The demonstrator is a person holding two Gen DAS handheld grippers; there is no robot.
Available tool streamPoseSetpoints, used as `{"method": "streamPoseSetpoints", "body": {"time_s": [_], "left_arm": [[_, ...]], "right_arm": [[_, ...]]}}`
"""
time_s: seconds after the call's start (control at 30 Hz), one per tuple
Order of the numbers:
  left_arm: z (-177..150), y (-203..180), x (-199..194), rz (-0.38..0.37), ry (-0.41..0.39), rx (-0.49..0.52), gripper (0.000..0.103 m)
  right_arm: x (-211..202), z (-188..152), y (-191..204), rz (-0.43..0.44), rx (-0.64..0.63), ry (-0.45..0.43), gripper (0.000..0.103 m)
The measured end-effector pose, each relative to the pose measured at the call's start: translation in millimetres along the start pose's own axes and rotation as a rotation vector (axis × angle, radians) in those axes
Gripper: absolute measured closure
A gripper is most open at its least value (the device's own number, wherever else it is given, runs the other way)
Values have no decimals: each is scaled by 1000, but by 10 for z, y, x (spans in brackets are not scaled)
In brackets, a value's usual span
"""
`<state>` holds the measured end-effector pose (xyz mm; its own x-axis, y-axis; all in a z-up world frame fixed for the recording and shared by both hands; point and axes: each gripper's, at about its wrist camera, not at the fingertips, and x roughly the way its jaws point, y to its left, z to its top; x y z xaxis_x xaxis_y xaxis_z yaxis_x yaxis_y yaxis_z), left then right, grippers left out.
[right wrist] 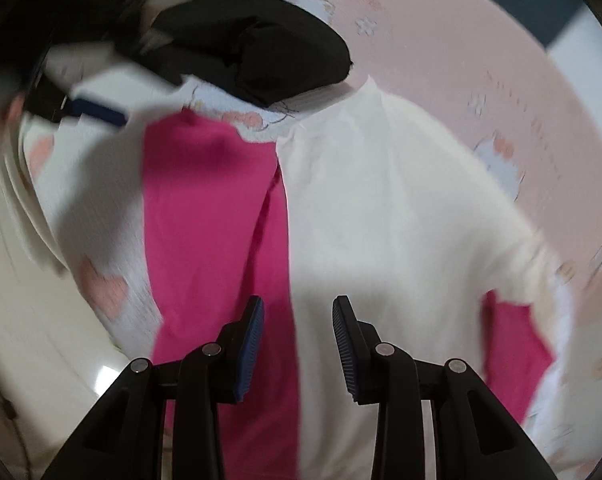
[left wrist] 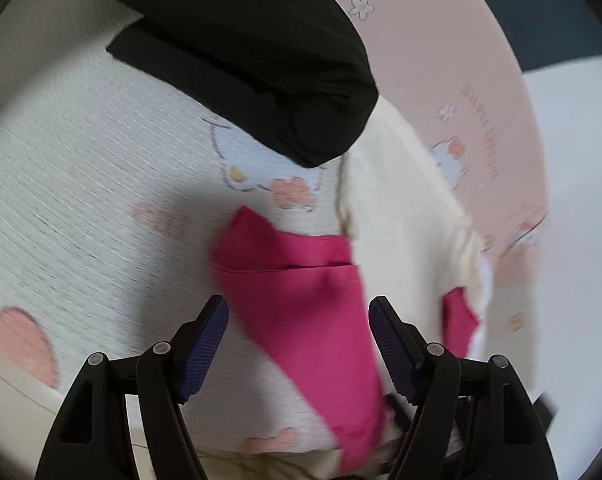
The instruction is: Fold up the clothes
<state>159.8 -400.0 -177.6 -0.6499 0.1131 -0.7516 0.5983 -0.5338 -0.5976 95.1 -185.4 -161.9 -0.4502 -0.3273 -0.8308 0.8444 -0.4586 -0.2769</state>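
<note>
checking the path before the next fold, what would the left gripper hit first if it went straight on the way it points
Most likely the pink garment, which lies between the open jaws of the left gripper; motion blur leaves the depth unclear.

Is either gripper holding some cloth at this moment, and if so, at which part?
Nothing is held. The left gripper and the right gripper are both open above the pink garment and the cream garment.

Pink garment (right wrist: 205, 208) lies flat, partly under cream garment (right wrist: 401, 208) to its right (edges overlapping), both just ahead of gripper; black folded garment (right wrist: 261, 52) farther ahead.
</note>
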Motion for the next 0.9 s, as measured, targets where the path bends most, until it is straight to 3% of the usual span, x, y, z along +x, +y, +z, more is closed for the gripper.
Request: {"method": "streamPoseSetpoints", "body": {"time_s": [0.2,0.3,0.47,0.9], "left_arm": [[56,10,11,97,15,101,32],[55,-19,49,147,16,178,32],[73,47,140,139,41,165,32],[71,7,288,192,1,205,32]], "right_arm": [[40,177,-100,214,132,-10,68],[116,232,-131,256,166,-11,68],[244,324,-183,327,222,-12,68],[581,559,-312,508,367,-13,68]]}}
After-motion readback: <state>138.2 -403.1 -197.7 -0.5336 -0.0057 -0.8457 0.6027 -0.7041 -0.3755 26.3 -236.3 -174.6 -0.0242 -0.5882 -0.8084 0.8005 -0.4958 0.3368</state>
